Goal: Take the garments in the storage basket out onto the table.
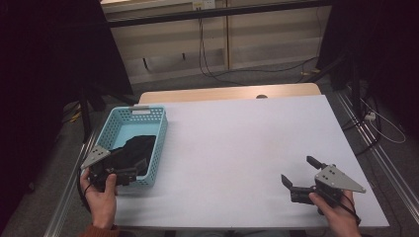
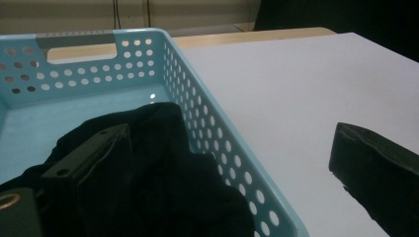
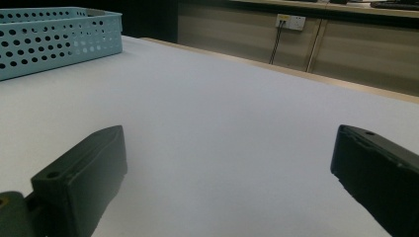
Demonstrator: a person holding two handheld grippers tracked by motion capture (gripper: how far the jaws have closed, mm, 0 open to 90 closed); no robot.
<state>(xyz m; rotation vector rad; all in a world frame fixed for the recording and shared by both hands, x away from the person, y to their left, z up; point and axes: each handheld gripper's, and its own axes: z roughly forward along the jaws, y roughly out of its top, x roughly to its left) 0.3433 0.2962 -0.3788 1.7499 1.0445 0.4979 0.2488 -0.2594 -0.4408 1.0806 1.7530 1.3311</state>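
Observation:
A light blue perforated basket (image 1: 139, 109) stands at the left side of the white table (image 1: 237, 138), with a crumpled black cloth (image 1: 132, 150) lying in its near half. My left gripper (image 1: 134, 170) is at the basket's near right corner. In the left gripper view it (image 2: 230, 133) stands open astride the basket's right wall (image 2: 207, 123), one jaw over the black cloth (image 2: 168, 173), the other over the table. My right gripper (image 1: 298, 169) hovers open near the table's front right corner, with nothing between its jaws (image 3: 230, 133). The basket (image 3: 59, 39) lies far off to its left.
A wooden strip (image 1: 227, 92) borders the table's far edge. Cables (image 1: 212, 74) trail on the floor behind, below a wall socket (image 3: 290, 20). Metal rails (image 1: 368, 148) run along both sides, and a dark stand (image 1: 86, 106) is at the left.

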